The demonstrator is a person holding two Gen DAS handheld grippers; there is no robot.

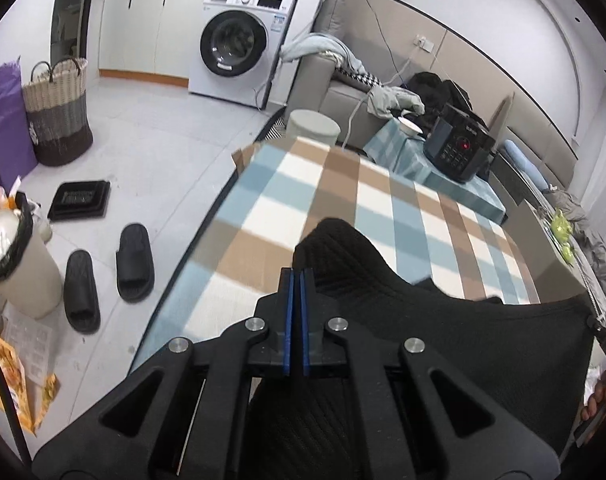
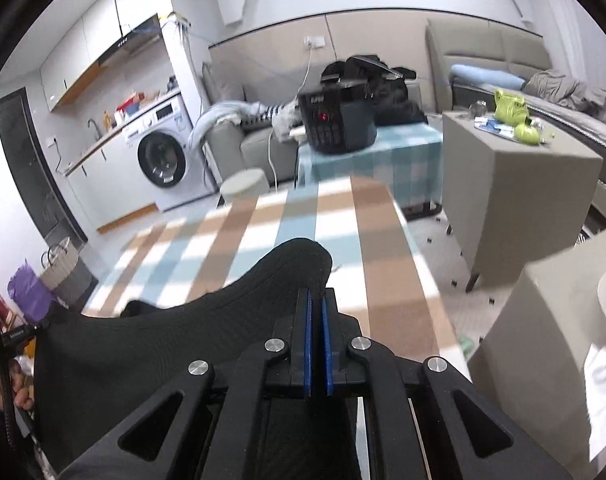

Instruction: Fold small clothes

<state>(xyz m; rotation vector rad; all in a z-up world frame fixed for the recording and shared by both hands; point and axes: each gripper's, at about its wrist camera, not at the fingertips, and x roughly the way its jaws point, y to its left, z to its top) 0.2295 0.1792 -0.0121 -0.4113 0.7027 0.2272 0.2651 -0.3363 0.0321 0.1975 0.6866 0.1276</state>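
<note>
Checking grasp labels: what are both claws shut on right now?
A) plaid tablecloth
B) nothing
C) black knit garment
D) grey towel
C: the left claw and the right claw each pinch an edge of the black knit garment, which spans between them above the plaid tablecloth.

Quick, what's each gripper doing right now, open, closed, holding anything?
Left gripper: closed, fingers pinching an edge of the black garment.
Right gripper: closed, pinching another edge of the same garment.
</note>
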